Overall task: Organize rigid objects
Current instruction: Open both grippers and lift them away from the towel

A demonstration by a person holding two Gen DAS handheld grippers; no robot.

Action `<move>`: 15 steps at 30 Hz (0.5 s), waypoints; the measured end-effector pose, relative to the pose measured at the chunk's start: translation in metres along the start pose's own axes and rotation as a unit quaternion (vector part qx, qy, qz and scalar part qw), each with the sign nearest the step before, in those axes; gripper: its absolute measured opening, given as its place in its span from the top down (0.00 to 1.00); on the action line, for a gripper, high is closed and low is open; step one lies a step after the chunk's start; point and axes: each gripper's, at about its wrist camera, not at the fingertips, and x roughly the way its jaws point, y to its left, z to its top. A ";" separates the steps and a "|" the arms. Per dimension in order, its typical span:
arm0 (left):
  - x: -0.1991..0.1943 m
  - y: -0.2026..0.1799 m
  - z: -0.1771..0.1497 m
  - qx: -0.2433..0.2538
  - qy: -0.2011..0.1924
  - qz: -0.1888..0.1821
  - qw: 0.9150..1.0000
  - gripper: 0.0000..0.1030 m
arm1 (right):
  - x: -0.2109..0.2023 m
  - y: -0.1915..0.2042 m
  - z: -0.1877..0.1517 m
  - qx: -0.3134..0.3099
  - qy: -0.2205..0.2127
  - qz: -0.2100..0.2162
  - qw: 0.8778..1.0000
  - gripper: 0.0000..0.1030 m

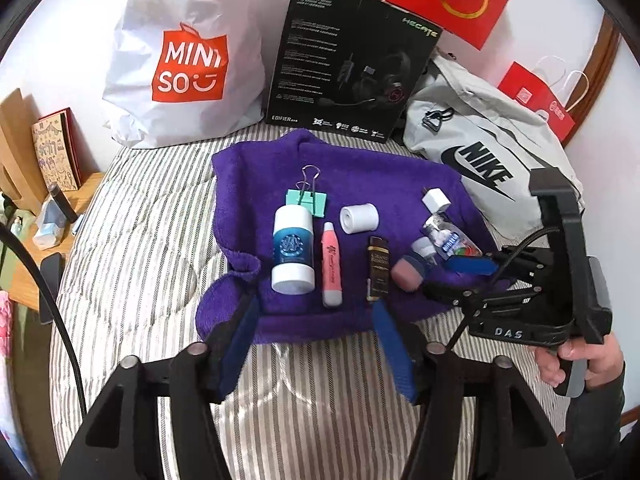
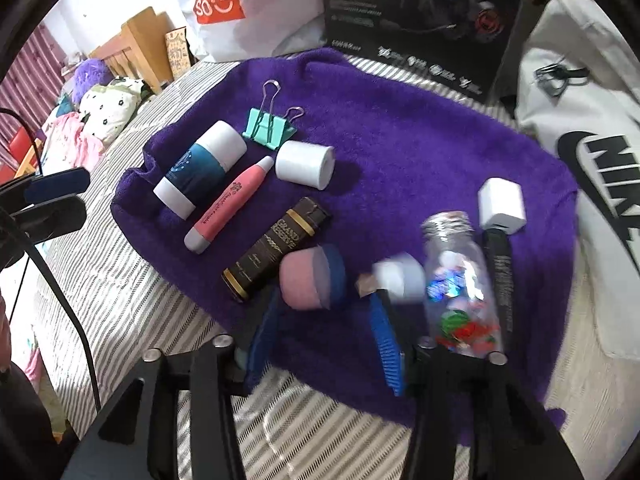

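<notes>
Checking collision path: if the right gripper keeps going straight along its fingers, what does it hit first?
Likely the pink-and-blue sponge, lying just ahead between the open right gripper fingertips on the purple towel. Depth is uncertain; the white-capped clear bottle sits close right.

On the purple towel [image 1: 360, 168] lie a white-blue bottle [image 1: 293, 249], a pink pen [image 1: 331, 270], a dark brown tube [image 1: 377, 268], a white roll [image 1: 359, 219], a mint binder clip [image 1: 307, 198], a pink-blue sponge [image 2: 314, 278], a white charger [image 2: 501, 205] and a clear bottle [image 2: 460, 280] lying on its side.
</notes>
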 end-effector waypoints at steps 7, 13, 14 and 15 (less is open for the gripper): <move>-0.020 -0.021 -0.016 0.009 -0.009 -0.018 1.000 0.23 | -0.036 -0.002 -0.021 0.020 -0.022 -0.019 0.999 0.43; -0.033 -0.048 -0.028 0.019 -0.012 -0.015 1.000 0.12 | -0.081 0.003 -0.057 0.051 -0.064 -0.062 0.995 0.11; -0.036 -0.051 -0.029 0.014 -0.014 -0.015 1.000 0.10 | -0.089 0.003 -0.065 0.055 -0.073 -0.067 0.994 0.11; -0.039 -0.054 -0.030 0.012 -0.015 -0.014 1.000 0.09 | -0.096 0.003 -0.070 0.062 -0.077 -0.071 0.993 0.10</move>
